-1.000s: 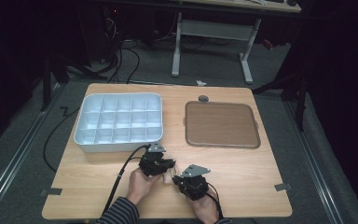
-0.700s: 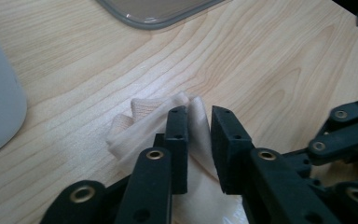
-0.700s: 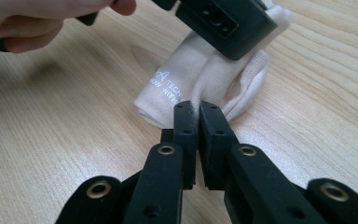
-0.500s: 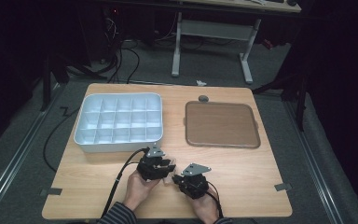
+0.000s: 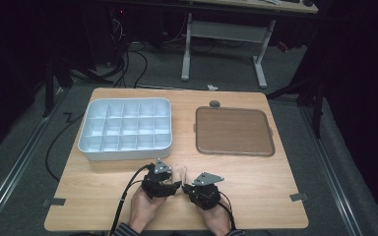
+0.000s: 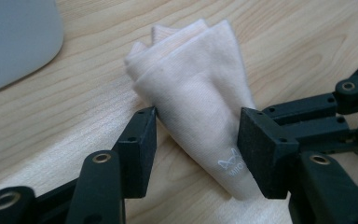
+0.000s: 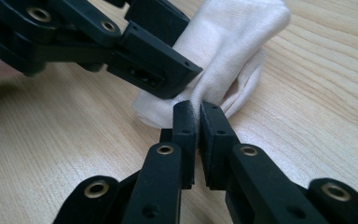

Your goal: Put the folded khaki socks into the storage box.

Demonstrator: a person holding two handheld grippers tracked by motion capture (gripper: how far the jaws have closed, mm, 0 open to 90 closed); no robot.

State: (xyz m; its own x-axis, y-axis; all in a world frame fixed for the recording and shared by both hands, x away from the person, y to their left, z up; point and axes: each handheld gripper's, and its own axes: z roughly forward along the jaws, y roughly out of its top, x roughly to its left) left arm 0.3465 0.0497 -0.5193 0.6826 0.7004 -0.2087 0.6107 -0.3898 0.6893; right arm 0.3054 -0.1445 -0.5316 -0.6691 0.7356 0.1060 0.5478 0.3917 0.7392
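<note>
A: Item one, folded cloth [image 6: 200, 88]; where is it?
B: On the bench [image 5: 256, 191], near edge, just in front of the white divided tray [image 5: 125, 129]; pale cream, folded into a cone-like bundle; small printed mark at its narrow end.

A: Left gripper [image 6: 196, 135]?
B: Jaws apart, one either side of the cloth; they have just been opening; the pads stand at the cloth's sides without squeezing it, the right pad seems just to touch the edge.

A: Right gripper [image 7: 198, 119]?
B: Jaws together, clamped on a thin fold of the cloth's edge; the fabric rises between the two pads.

A: Other stock?
B: Brown flat tray [image 5: 234, 130] on the bench's right half, well apart from the cloth; the two grippers close together, nearly touching.
</note>
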